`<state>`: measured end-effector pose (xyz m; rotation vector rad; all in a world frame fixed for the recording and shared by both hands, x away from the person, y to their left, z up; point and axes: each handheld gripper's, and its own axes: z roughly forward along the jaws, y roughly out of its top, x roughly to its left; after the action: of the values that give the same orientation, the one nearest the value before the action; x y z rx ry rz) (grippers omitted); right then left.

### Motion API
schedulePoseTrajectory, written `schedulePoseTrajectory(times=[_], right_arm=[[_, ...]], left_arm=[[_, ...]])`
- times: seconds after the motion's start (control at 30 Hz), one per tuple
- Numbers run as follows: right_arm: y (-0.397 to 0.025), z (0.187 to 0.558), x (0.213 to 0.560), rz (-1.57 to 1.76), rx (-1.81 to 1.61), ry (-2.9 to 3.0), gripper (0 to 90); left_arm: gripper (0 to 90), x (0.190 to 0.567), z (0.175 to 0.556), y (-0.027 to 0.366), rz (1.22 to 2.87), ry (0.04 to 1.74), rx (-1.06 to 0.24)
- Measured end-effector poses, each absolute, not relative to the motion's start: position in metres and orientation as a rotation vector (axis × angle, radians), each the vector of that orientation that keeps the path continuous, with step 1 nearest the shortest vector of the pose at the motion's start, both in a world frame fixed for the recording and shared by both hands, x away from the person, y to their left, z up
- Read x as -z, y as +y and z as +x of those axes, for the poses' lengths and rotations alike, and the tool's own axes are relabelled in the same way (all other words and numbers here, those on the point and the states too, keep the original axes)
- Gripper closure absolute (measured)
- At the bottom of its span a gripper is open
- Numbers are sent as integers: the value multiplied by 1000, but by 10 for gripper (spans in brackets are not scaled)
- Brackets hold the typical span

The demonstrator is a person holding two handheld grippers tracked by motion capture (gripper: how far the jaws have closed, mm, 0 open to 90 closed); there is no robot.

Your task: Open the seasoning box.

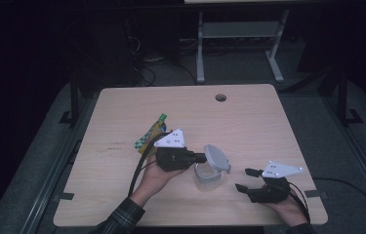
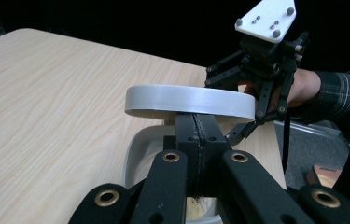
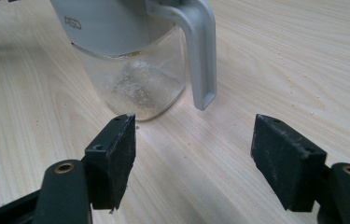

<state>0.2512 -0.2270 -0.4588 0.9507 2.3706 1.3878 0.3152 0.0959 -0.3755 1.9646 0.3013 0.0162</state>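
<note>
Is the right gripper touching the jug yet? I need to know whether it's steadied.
Apart. In the right gripper view, bare table lies between the open right gripper and the jug.

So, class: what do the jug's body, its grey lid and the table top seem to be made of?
Jug body: clear plastic or glass, see-through, residue showing inside.
Grey lid: matte plastic, likely; smooth, uniform, moulded.
Table top: pale wood or wood-look laminate; grain lines, flat sheen.
</note>
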Motion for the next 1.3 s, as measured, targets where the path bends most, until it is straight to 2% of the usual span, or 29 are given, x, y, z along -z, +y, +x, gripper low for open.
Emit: schedulePoseTrajectory(times=[1.3], right_arm=[[-228, 250, 459, 949, -1393, 2372, 303]], left_arm=[[900, 363, 326, 62, 1957, 254, 13]])
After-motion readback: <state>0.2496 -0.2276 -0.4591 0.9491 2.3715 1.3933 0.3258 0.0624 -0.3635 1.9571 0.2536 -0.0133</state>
